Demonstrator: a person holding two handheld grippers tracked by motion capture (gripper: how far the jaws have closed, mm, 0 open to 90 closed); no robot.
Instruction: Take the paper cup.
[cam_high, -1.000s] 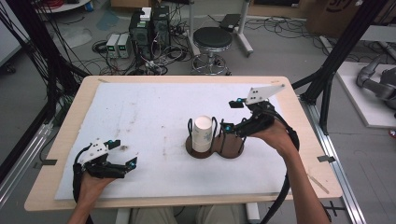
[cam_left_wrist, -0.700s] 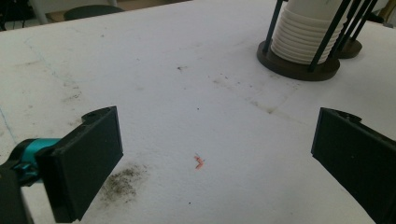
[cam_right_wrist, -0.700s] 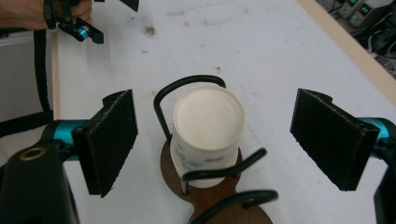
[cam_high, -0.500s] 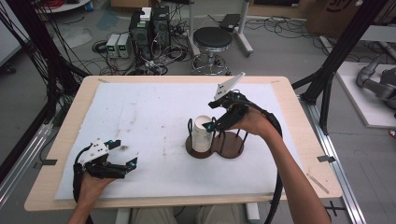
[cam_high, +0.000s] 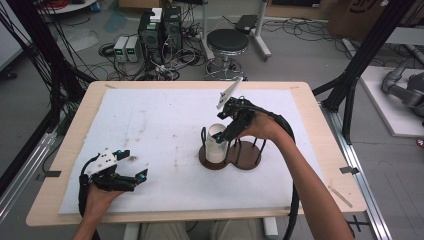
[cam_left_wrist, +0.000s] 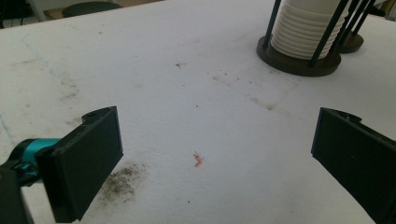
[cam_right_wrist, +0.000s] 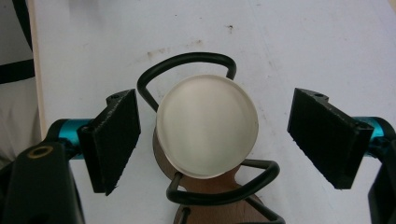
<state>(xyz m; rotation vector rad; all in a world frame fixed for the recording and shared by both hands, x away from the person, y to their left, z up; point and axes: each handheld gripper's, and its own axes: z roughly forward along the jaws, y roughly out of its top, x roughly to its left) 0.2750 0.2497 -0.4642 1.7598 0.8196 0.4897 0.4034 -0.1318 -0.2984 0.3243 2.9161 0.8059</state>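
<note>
1. Nearest the person, the left hand-held gripper (cam_high: 131, 176) sat low on the tabletop (cam_high: 150, 115) at its front-left corner, jaws spread wide w/ nothing between; its own view showed bare white pad, a dark smudge (cam_left_wrist: 122, 179) and a small orange fleck (cam_left_wrist: 198, 160) between the jaws.
2. Mid-tabletop stood the wooden cup holder (cam_high: 235, 159), two round bases w/ black wire uprights; the white cup stack (cam_high: 217, 144) sat in the left-hand base, well apart from the left hand-held gripper.
3. Stack's long axis ran vertical, upright; in the right gripper view its top showed as a flat pale disc, so cups looked bottom-up.
4. The right hand-held gripper (cam_high: 223, 136) hung over the stack, pointing steeply down; jaws had just been closing but remained wide, cup stack (cam_right_wrist: 207, 126) between them, pads (cam_right_wrist: 116, 137) clear of its rim on both sides.
5. Left gripper view gave the ribbed side of the cup stack (cam_left_wrist: 303, 28) and the holder's base; right gripper view gave the top only, w/ wire loops round it.
</note>
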